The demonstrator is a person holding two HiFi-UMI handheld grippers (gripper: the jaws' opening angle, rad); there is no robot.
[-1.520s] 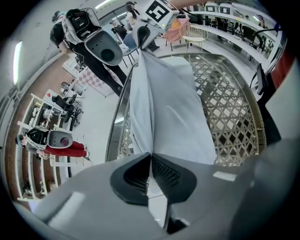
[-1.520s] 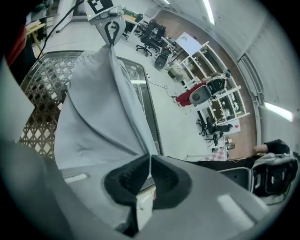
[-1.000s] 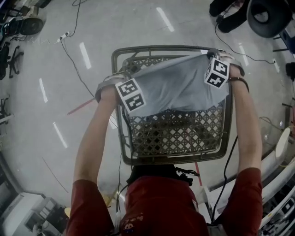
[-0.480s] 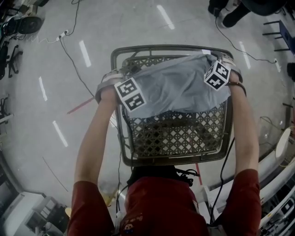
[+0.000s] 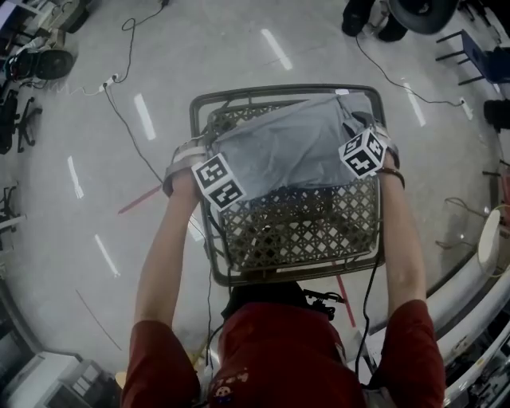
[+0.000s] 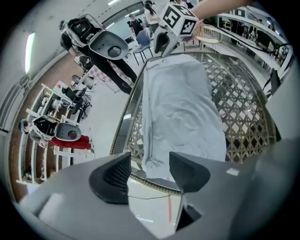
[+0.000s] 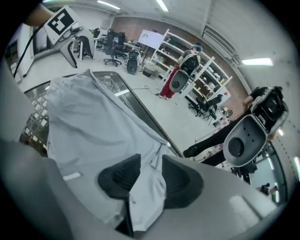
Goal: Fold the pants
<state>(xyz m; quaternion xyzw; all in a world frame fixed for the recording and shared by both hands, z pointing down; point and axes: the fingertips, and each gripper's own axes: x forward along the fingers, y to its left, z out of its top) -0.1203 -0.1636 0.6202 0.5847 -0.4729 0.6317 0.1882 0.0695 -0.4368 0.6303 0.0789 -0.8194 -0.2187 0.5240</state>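
Observation:
Grey pants (image 5: 287,151) lie spread over the far half of a wire basket (image 5: 296,276). My left gripper (image 5: 203,157) hangs at the pants' left end. In the left gripper view the left gripper (image 6: 150,172) is open: its jaws have just been opening and nothing is between them, with the pants (image 6: 180,108) lying just beyond. My right gripper (image 5: 369,130) is at the pants' right end. In the right gripper view the right gripper (image 7: 149,176) has just been opening its jaws, and a fold of the pants (image 7: 89,122) still hangs loose between them.
The basket's lattice bottom (image 5: 303,227) shows on my side of the pants. Cables (image 5: 127,103) and a red line (image 5: 139,199) cross the floor at the left. A black chair (image 5: 426,9) and a person's feet (image 5: 362,17) are at the far right. Shelves (image 7: 187,61) stand beyond.
Both grippers have drawn back toward me from the pants' ends. The right marker cube has rolled. The pants have settled onto the basket.

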